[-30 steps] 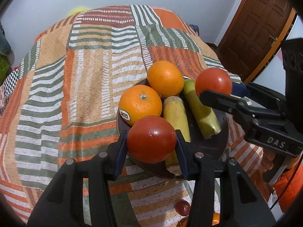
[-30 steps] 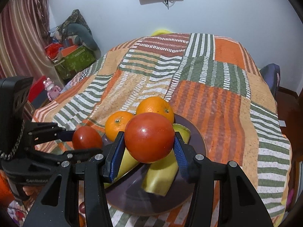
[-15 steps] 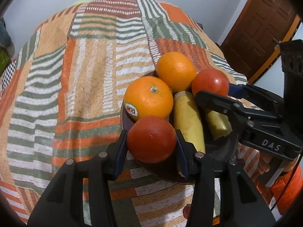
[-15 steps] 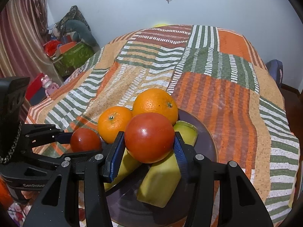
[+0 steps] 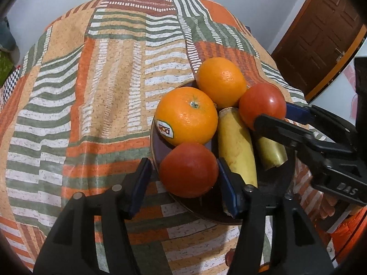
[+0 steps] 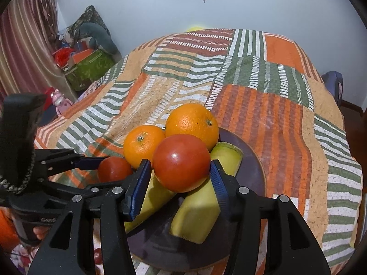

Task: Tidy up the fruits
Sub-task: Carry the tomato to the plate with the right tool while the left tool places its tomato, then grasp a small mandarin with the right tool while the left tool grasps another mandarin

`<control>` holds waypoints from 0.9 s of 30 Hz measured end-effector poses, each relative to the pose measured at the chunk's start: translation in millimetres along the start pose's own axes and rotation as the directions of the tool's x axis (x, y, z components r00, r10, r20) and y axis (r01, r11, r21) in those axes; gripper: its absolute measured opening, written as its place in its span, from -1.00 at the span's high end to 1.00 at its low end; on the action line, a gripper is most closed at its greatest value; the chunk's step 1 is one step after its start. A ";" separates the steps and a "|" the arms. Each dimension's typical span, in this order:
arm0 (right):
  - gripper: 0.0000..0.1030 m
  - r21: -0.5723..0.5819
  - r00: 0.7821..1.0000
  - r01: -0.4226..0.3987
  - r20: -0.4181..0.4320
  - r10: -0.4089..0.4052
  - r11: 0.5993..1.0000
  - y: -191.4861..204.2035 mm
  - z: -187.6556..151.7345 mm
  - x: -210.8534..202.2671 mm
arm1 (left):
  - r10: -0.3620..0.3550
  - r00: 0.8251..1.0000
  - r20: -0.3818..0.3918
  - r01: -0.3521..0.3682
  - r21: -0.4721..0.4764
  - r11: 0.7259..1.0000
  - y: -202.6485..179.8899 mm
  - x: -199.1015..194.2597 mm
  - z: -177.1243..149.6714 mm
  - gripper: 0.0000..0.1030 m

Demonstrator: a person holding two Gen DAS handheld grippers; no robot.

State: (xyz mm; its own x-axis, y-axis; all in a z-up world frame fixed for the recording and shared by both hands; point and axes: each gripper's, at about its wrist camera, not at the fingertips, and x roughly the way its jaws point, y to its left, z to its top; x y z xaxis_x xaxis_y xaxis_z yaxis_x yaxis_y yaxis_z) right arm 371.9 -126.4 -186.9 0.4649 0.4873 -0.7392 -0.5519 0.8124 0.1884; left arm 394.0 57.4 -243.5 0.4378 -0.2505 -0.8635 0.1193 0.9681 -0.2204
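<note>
Both tomatoes are down on the plate (image 5: pixel 158 158) now: my left gripper (image 5: pixel 184 171) is opening off its tomato (image 5: pixel 189 169), clear gap showing; my right gripper (image 6: pixel 181 171) is easing off the other tomato (image 6: pixel 181 162). Placement done, retreat next.

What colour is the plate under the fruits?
Dark purple-brown; the plate shows best in the right wrist view.

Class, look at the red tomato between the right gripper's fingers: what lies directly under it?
Under the tomato lie two yellow bananas on the dark plate. The tomato hides where they meet it, so contact is unclear. The right gripper is opening.
</note>
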 end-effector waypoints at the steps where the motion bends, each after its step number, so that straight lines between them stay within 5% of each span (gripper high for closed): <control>1: 0.02 -0.001 1.000 -0.002 0.004 0.002 1.000 0.6 -0.9 -4.6 | -0.004 1.000 -0.002 0.004 -0.008 1.000 0.6 -1.2 -0.1 -0.12; 17: -0.12 -0.048 0.994 0.043 0.101 -0.038 0.998 31.0 -16.8 -80.7 | 0.059 0.984 0.165 -0.071 0.064 0.995 -31.2 -102.1 -24.7 -0.34; 27: -0.13 -0.068 0.993 0.022 0.114 -0.014 0.997 56.3 -42.1 -116.3 | 0.090 0.978 0.189 -0.110 0.099 0.989 -49.9 -144.4 -58.8 -0.37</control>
State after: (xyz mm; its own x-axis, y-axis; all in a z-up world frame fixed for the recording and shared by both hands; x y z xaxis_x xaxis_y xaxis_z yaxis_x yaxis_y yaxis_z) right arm 257.7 -150.8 -117.5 0.5486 0.5090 -0.6633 -0.5874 0.7992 0.1275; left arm 272.4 45.7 -134.5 0.6074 -0.1592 -0.7783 0.1582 0.9843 -0.0779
